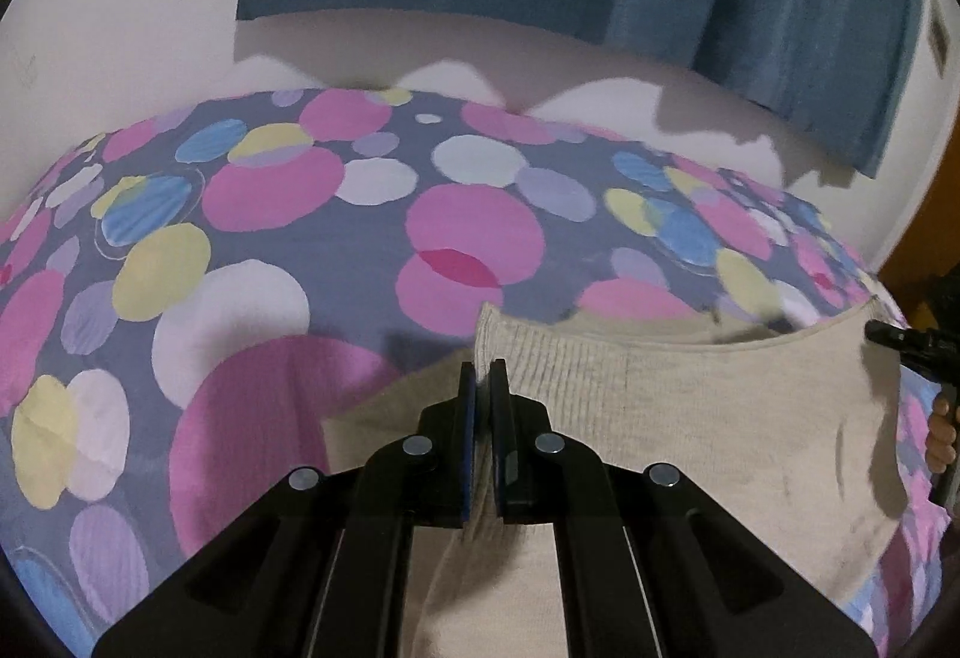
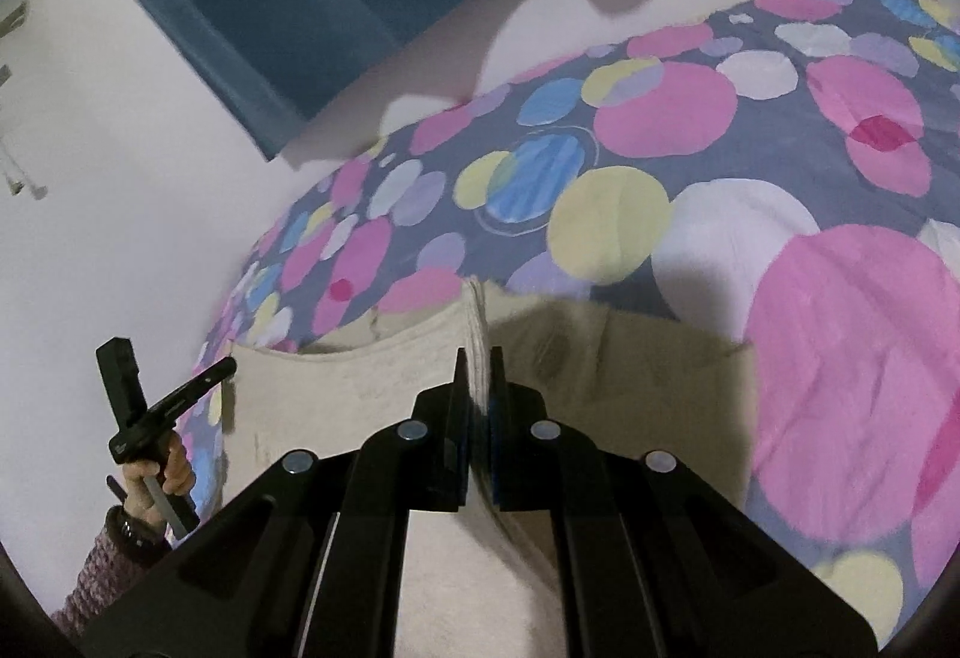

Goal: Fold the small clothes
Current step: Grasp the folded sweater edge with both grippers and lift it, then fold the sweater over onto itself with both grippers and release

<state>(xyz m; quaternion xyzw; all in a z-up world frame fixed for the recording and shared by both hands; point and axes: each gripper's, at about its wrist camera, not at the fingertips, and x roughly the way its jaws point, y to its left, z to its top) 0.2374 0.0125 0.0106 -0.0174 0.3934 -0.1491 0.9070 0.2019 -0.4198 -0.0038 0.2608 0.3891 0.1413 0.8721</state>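
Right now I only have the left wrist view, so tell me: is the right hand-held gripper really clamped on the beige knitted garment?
Observer: Yes. In the right wrist view the right hand-held gripper has its jaws shut on a ribbed edge of the beige knitted garment.
Operator: And how does my left side look from there?
Observer: The left hand-held gripper meets the garment's other top corner. The left hand wraps around its handle, wearing a mauve knitted sleeve.
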